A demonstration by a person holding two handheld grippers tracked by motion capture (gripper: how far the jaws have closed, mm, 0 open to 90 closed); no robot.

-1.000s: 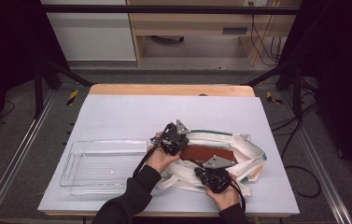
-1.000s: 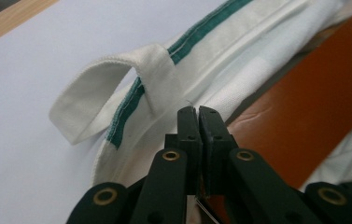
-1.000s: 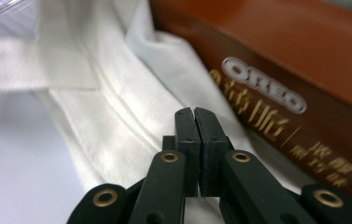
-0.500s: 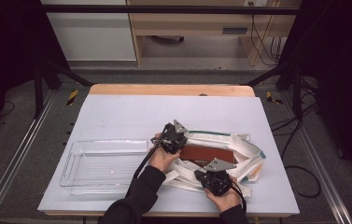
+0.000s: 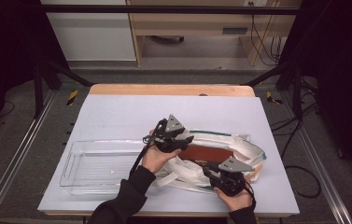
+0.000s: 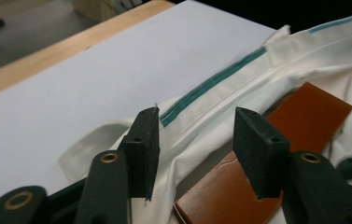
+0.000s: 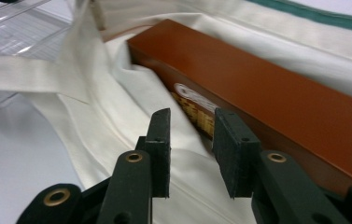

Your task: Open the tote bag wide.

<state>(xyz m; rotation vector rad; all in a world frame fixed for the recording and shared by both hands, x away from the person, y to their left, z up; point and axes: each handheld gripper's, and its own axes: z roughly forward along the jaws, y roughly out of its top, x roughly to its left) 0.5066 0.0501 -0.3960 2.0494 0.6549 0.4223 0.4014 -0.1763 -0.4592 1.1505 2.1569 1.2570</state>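
The fingers (image 6: 148,149) of the left gripper (image 5: 176,136) are standing spread, with the white edge of the bag (image 6: 239,79) lying between and beyond them but not pinched; they have just been opening, most likely to let go of the cloth once the mouth was pulled wide. The fingers (image 7: 162,149) of the right gripper (image 5: 227,177) are also parted, a little less widely, hanging over the near fold of the bag (image 7: 117,116) without gripping it; these too have just been opening.

The bag (image 5: 248,149) is lying flat toward the table's (image 5: 117,112) near right corner, its teal-trimmed rim facing the far edge. A box (image 5: 206,153), reddish brown and long, is sitting in the opened mouth, half bedded in the cloth, so the two grippers are flanking it, one on the far side and one on the near side, probably to keep the opening spread around it. The straps are trailing left toward the tray (image 5: 94,163), a clear bin near the table's near left corner, which looks ready to receive or has supplied things.
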